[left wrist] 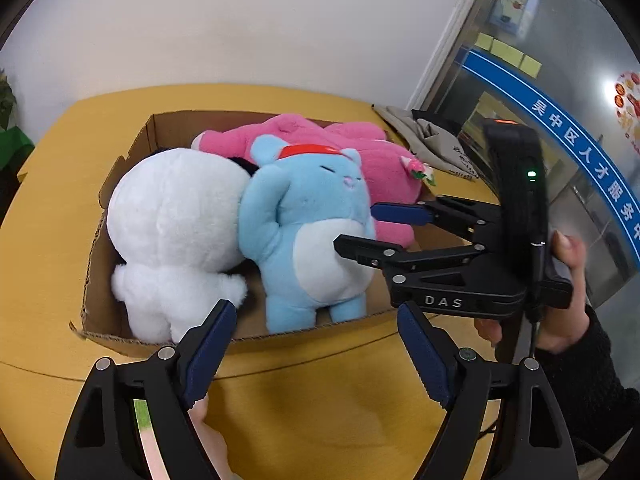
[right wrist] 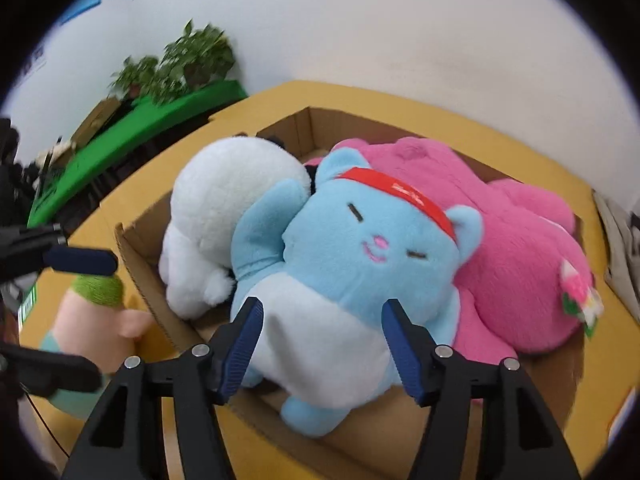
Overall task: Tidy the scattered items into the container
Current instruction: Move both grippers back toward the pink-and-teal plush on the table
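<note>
A cardboard box (left wrist: 96, 280) (right wrist: 132, 248) on a yellow table holds a white plush (left wrist: 176, 232) (right wrist: 224, 208), a blue plush with a red headband (left wrist: 312, 224) (right wrist: 352, 256) and a pink plush (left wrist: 360, 152) (right wrist: 520, 248). My right gripper (left wrist: 352, 228) (right wrist: 322, 320) is open, its fingers just over the blue plush's belly, not closed on it. My left gripper (left wrist: 316, 316) is open above the box's near wall. In the right wrist view its fingers (right wrist: 80, 262) straddle a peach plush with green hair (right wrist: 96, 312) lying outside the box on the left.
The yellow table (left wrist: 304, 412) carries a grey cloth bag (left wrist: 428, 140) at the far right. A white wall stands behind. A glass door with a blue band (left wrist: 560, 128) is at the right. Potted plants on a green cloth (right wrist: 168, 72) are at the left.
</note>
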The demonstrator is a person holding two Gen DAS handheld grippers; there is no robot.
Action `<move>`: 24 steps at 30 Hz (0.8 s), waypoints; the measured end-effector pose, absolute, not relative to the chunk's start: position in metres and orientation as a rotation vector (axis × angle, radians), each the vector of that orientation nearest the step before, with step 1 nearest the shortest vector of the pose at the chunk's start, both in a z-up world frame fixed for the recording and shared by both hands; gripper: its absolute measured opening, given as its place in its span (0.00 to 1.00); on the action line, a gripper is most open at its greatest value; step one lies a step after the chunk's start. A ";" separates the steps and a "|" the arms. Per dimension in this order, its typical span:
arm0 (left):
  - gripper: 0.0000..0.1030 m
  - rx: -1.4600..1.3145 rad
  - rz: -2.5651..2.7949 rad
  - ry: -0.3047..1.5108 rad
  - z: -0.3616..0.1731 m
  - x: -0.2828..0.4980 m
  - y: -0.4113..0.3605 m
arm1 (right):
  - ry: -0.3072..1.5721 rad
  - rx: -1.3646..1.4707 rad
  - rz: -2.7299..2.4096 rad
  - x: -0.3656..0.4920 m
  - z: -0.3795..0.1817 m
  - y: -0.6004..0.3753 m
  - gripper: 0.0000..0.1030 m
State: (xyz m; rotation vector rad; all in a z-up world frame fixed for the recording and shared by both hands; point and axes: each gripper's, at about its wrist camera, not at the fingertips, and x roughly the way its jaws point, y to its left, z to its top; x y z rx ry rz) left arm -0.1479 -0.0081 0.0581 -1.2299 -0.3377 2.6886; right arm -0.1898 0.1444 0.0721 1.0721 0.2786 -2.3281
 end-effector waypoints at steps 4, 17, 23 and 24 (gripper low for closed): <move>0.95 -1.161 2.819 -0.261 0.064 -0.123 0.004 | 0.230 0.982 -2.518 -0.139 0.093 0.170 0.77; 0.99 -1.095 2.849 -0.273 0.067 -0.069 0.042 | 0.153 1.050 -2.731 -0.064 0.084 0.203 0.77; 0.99 -1.095 2.879 -0.260 0.077 -0.052 0.042 | 0.146 1.035 -2.750 -0.044 0.092 0.208 0.77; 0.99 -1.103 2.890 -0.262 0.078 -0.049 0.040 | 0.143 1.037 -2.752 -0.043 0.092 0.208 0.77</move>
